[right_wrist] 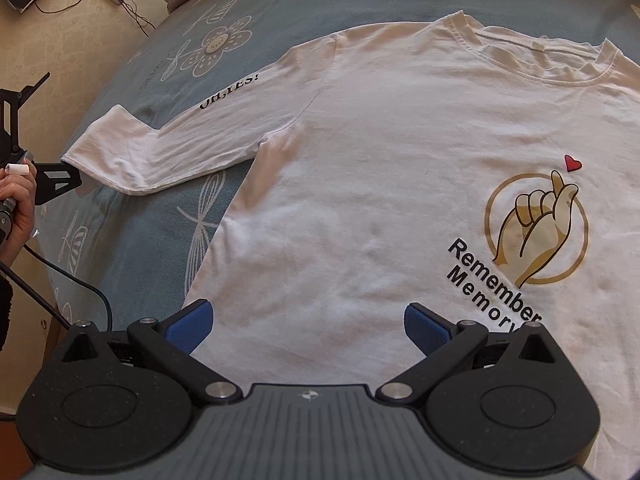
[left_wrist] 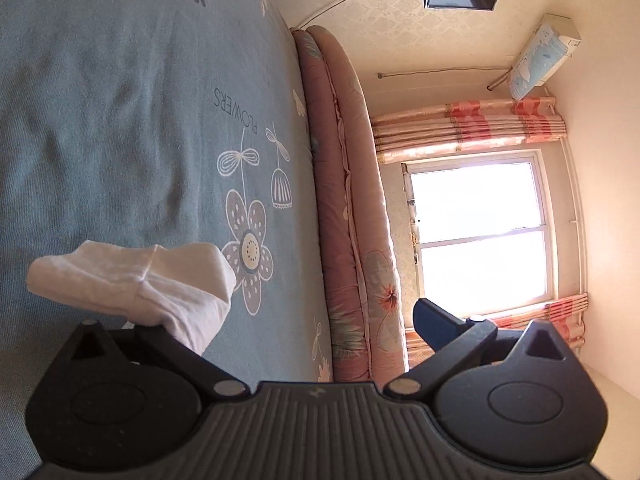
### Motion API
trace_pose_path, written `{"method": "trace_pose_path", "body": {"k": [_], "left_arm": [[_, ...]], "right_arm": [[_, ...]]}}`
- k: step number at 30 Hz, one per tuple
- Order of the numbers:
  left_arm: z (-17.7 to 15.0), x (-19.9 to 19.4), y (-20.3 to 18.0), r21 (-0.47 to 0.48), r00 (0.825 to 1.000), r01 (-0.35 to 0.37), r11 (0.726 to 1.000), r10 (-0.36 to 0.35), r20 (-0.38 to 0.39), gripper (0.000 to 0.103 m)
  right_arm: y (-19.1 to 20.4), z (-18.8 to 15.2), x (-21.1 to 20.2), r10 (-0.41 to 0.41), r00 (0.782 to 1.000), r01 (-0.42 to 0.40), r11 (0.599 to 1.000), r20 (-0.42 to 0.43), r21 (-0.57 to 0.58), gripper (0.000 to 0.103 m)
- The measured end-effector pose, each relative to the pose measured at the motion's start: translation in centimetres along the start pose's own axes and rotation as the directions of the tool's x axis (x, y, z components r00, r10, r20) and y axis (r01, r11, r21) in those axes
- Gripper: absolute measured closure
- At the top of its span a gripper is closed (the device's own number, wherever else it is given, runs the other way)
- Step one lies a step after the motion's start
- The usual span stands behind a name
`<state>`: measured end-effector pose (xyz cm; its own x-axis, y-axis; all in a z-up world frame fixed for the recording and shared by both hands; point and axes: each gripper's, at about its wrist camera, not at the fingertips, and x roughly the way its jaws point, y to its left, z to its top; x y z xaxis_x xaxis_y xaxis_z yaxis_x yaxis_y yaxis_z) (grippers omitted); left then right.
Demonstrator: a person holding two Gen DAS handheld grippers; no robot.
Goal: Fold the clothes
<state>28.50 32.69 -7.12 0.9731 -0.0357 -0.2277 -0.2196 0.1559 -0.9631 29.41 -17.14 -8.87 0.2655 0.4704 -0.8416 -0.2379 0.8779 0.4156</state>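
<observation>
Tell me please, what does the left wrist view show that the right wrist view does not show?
Only the left wrist view shows the window, the curtains, the air conditioner and the pink quilt along the bed edge. Its left gripper is open, with the sleeve cuff lying over one finger.

Only the right wrist view shows the whole white shirt spread flat, its heart-hand print, the "OH,YES!" lettering, and the open right gripper above the shirt body.

Both show the sleeve cuff and the blue flowered bedsheet.
</observation>
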Motion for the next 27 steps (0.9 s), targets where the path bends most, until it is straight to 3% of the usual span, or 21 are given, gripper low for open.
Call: {"method": "trace_pose_path", "body": {"k": [6, 10, 16, 21, 27], "left_arm": [[-1.9, 1.1, -3.6, 0.103, 0.998, 0.008, 0.995, 0.0, -0.07, 0.001], [-3.2, 2.1, -6.3, 0.191, 0.992, 0.008, 0.982, 0.017, -0.126, 0.001], [-5.7, 3.3, -9.0, 0.25, 0.982, 0.038, 0.968, 0.01, -0.188, 0.001], [-9.1, 4.4, -11.0, 0.273, 0.971, 0.081, 0.958, -0.014, -0.239, 0.001], [-12.3, 5.2, -12.7, 0.271, 0.963, 0.118, 0.955, -0.044, -0.265, 0.001]], "right_arm": [[-0.8, 0.1, -0.3, -0.105, 0.994, 0.105, 0.994, -0.024, -0.012, 0.0], [-0.8, 0.7, -0.7, -0.166, 0.981, 0.159, 0.984, -0.104, -0.075, 0.0], [-0.1, 1.5, -2.8, -0.186, 0.978, 0.165, 0.967, -0.093, -0.194, 0.0], [-0.7, 2.0, -3.8, -0.225, 0.969, 0.199, 0.954, -0.097, -0.223, 0.0], [-2.1, 1.0, -4.4, -0.182, 0.974, 0.147, 0.962, -0.137, -0.231, 0.0]]}}
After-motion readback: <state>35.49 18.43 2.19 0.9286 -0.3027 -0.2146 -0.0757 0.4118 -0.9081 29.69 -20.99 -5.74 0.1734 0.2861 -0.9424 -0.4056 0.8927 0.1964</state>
